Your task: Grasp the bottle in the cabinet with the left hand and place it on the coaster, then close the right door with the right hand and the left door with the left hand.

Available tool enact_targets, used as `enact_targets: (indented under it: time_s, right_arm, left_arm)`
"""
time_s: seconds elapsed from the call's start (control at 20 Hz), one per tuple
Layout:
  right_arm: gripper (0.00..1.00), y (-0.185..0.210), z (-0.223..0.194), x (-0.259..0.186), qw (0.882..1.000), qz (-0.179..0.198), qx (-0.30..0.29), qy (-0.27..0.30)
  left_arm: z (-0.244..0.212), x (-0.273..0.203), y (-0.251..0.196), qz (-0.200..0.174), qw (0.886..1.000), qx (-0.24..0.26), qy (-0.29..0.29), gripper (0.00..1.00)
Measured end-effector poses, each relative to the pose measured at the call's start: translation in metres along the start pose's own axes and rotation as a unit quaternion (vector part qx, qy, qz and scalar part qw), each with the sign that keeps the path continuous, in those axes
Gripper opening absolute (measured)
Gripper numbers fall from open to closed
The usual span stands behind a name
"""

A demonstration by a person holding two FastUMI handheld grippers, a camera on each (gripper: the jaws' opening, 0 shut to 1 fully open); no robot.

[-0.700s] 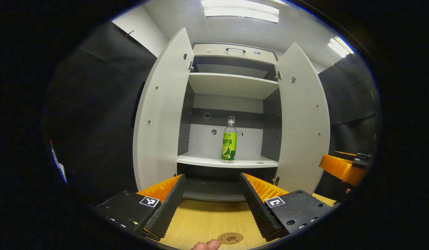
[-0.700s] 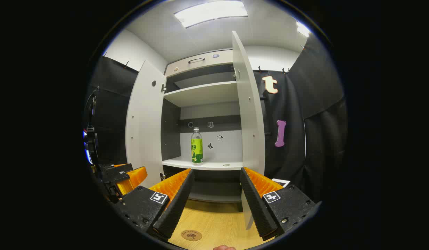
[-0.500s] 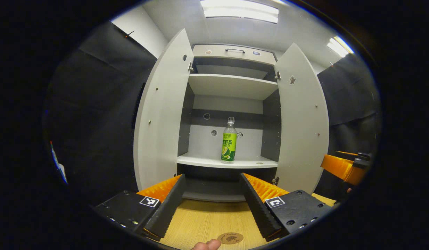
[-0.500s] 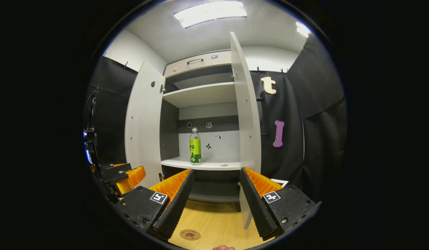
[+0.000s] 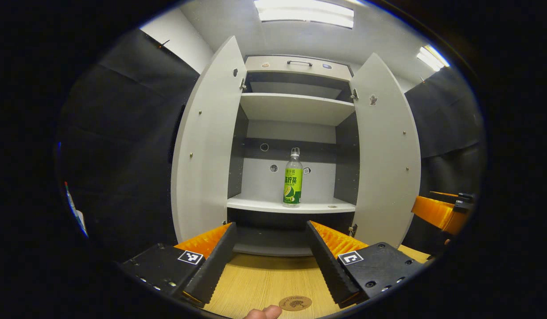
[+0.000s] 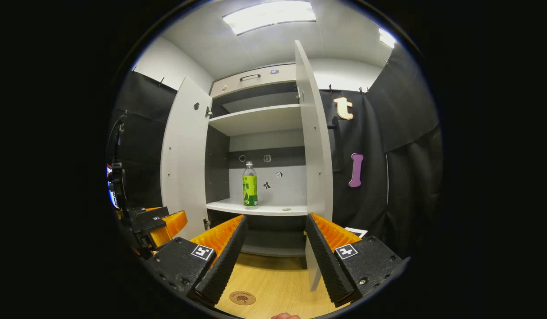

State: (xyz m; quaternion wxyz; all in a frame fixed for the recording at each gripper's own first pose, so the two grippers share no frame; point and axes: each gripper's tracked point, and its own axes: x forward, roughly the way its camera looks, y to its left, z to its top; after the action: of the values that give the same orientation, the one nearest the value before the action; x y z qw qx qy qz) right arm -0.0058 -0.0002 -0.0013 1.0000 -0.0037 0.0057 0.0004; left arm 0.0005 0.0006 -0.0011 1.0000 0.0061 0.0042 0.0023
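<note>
A clear bottle with a green label stands upright on the lower shelf of the open white cabinet; the right gripper view has the same bottle. Both doors stand wide open: left door, right door. A round brown coaster lies on the wooden table near its front edge, coaster. My left gripper is open and empty, low over the table, well short of the shelf. My right gripper is open and empty too, near the right door's edge.
The wooden table runs up to the cabinet's base. An upper shelf is bare; a drawer with a handle tops the cabinet. Black cloth hangs on both sides. A fingertip shows at the bottom edge. The other gripper is far right.
Both views have shifted only slightly; the bottle, doors and coaster stay in place and both grippers remain open.
</note>
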Motion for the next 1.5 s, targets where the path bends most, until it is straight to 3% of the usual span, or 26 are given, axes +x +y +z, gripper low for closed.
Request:
enact_targets:
  time_s: [0.2,0.5,0.85,1.2,1.35,1.5]
  right_arm:
    - [0.82,-0.002,0.001,-0.001,1.000,-0.003,0.001,-0.002]
    - [0.82,-0.003,0.003,-0.006,1.000,-0.009,0.003,-0.005]
    - [0.82,-0.015,0.009,-0.017,0.999,-0.036,-0.001,-0.008]
    - [0.82,-0.034,0.007,-0.021,0.997,-0.072,0.005,-0.006]
    - [0.82,-0.024,0.009,-0.019,0.999,-0.045,0.015,-0.010]
    - [0.82,-0.030,0.007,-0.020,0.999,-0.052,0.002,-0.008]
  left_arm:
    - [0.003,0.005,0.001,0.003,1.000,0.005,0.002,0.95]
    - [0.017,0.041,-0.010,-0.023,1.000,-0.006,-0.004,0.94]
    - [0.036,0.117,-0.035,-0.060,0.998,-0.019,-0.005,0.95]
    - [0.037,0.211,-0.070,-0.106,0.994,0.020,-0.003,0.95]
    - [0.033,0.251,-0.077,-0.102,0.994,0.035,-0.002,0.94]
    - [0.022,0.288,-0.074,-0.087,0.996,0.031,0.010,0.95]
